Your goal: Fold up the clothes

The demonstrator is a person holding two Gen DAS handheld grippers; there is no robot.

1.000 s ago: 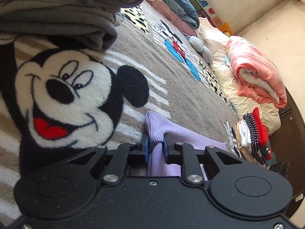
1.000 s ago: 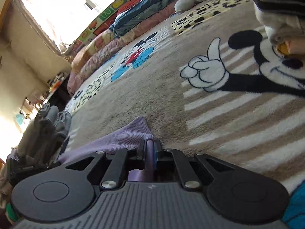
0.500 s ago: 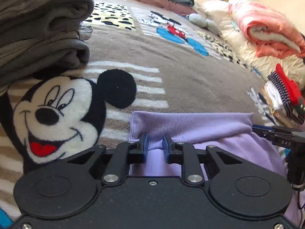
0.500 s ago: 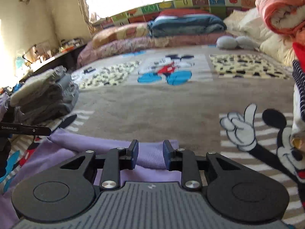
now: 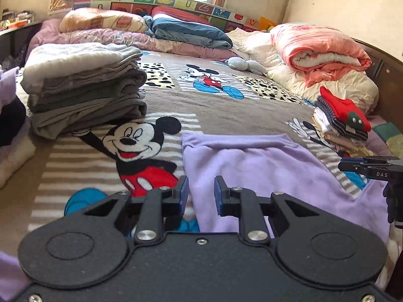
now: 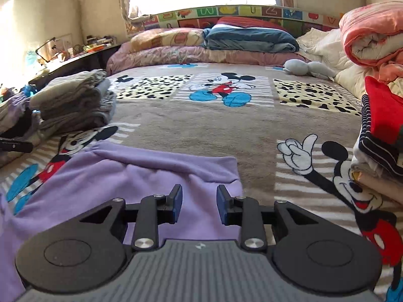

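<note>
A Mickey Mouse blanket [image 5: 226,105] covers the bed, a rolled pink quilt [image 5: 320,47] by a grey plush toy [image 5: 245,63].

Both grippers are now standing parted after being clamped on the lilac garment [image 5: 254,168] a second ago. The left gripper [image 5: 200,195] is hovering with blue pads apart over the cloth's left edge at lower centre; the right gripper [image 6: 197,202] is likewise spread. The garment's ribbed hem is now lying flat across mid-frame on the Mickey blanket [image 6: 201,125], released.
</note>
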